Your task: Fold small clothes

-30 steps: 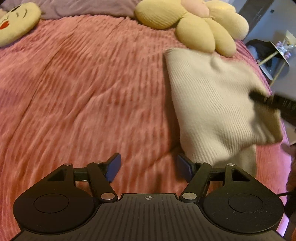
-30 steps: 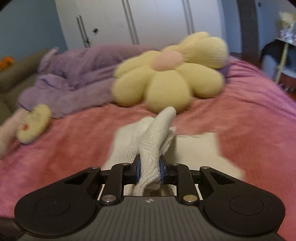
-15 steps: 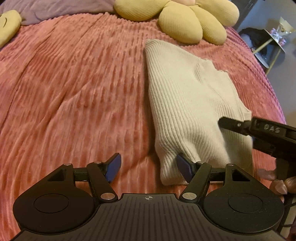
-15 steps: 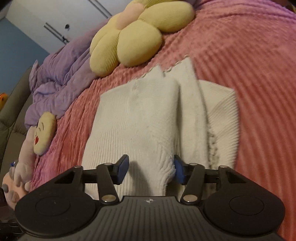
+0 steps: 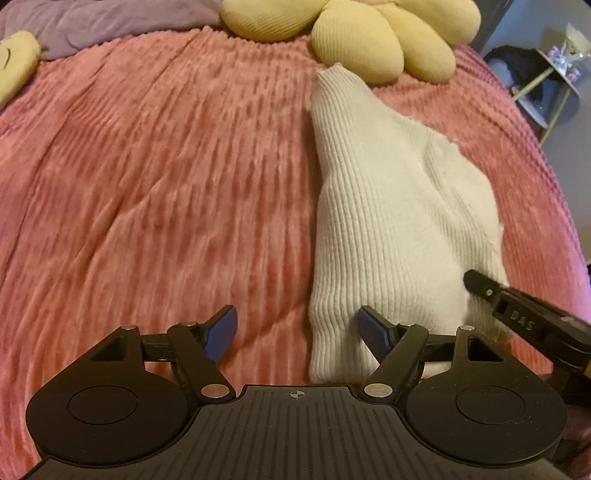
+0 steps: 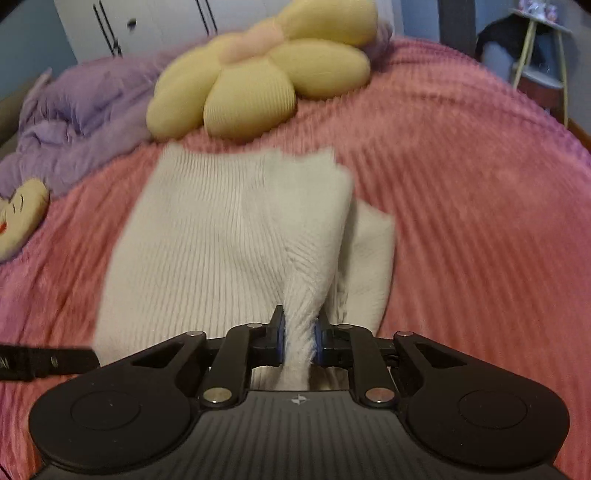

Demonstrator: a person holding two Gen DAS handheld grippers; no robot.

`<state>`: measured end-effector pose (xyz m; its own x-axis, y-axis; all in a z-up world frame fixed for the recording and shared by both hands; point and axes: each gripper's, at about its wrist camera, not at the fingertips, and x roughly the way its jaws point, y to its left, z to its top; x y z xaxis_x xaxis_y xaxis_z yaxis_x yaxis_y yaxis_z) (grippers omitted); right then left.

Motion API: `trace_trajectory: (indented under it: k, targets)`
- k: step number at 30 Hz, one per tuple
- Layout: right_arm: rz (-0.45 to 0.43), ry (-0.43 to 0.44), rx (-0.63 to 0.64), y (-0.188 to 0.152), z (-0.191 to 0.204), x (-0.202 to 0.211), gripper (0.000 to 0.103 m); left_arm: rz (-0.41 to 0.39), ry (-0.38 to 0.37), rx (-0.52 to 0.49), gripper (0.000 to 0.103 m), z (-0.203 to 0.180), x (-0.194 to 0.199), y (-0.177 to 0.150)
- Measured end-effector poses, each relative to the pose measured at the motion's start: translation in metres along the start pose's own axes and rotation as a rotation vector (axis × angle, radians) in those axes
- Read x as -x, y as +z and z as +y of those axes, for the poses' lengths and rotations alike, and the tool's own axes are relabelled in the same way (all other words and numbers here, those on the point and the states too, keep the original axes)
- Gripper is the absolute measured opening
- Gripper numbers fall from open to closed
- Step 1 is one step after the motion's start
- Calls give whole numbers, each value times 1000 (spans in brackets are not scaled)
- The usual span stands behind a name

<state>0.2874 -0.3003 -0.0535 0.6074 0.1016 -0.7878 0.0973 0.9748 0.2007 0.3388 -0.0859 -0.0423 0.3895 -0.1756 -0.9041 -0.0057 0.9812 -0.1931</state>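
1. Cream ribbed knit garment (image 5: 388,229) lying folded on the pink ribbed bedspread (image 5: 147,184), stretching away from the camera toward the yellow flower-shaped pillow (image 5: 369,40). Far tip almost touching one petal.
2. Left gripper (image 5: 297,330) spread wide, nothing between the blue pads. Near left corner of the garment sitting right in the gap, up against the right-hand pad (image 5: 373,332), with the left-hand pad over bare bedspread.
3. Right gripper (image 6: 298,338) clenched on a bunched-up ridge of the garment (image 6: 229,236) at its near edge, fabric pinched tight between both pads and pulled into a raised crease fanning away from the grip.
4. From the left wrist view, right gripper (image 5: 524,317) poking in from the lower right, tip resting on the near right part of the garment.
5. From the right wrist view, a second folded layer peeking out on the right side of the garment, lying lower than the top panel. Bit blurry there, so can't say much about the edges.
6. Black bar of the left gripper (image 6: 44,360) visible at the left edge of the right wrist view, just beside the garment's near left corner.
7. Purple blanket (image 6: 74,110) heaped at the head of the bed next to the flower pillow (image 6: 266,74), plus a yellow face plush (image 6: 18,218) off to the left, well apart from the garment.
8. White wardrobe doors (image 6: 155,26) behind the bed, small side table (image 5: 554,74) off the right side.
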Motion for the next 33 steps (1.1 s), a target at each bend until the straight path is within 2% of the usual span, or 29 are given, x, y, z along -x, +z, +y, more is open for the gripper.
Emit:
trace_trajectory:
  k: [2,3,7,8,11,13,14,15,17,18,21,23,25,27,31,33]
  targets:
    - [13,5,13,4,0,4,17,-18,3,-11,78,1,5,2]
    - [14,13,-3,8,-1,8,24,-29,6,-17,78,1,7,3]
    - [-68,28,-56,18,-8,28,34,-64,25,-5,78,-1,7,18]
    - [-72,39,-68,23,-8,27,39,-71,18,4,78,-2,6,24]
    - [-51,52,-97,36,-8,8,43,-63,22,-16,79,-12,-4,36]
    - [-6,46,-104,38,-7,-9,43,-61,31,-31,79,-17,-8,40]
    - [9,47,-103,37,-7,-14,39,-62,31,-37,80,-19,-9,41]
    - [11,43,-99,35,-6,-17,27,-63,31,-40,80,-20,-9,42]
    - [-26,43,-56,32,-1,-11,12,-60,31,-47,80,-23,-10,44]
    - [-54,31,-38,30,1,-4,11,-60,28,-48,80,-23,-9,44]
    - [-128,-70,-25,26,1,12,11,-68,15,-63,81,-27,-8,47]
    - [-85,-123,-58,22,-7,5,11,-61,24,-84,82,-31,-12,49]
    - [-17,-139,-15,18,-8,-9,18,-44,35,-88,82,-31,-17,52]
    - [-42,-160,42,23,-1,-2,35,-55,42,-85,82,-30,-13,53]
    - [-173,-131,27,35,1,28,36,-101,-26,-50,82,-31,3,59]
    - [-173,-64,21,38,2,30,34,-101,-61,-69,84,-39,1,63]
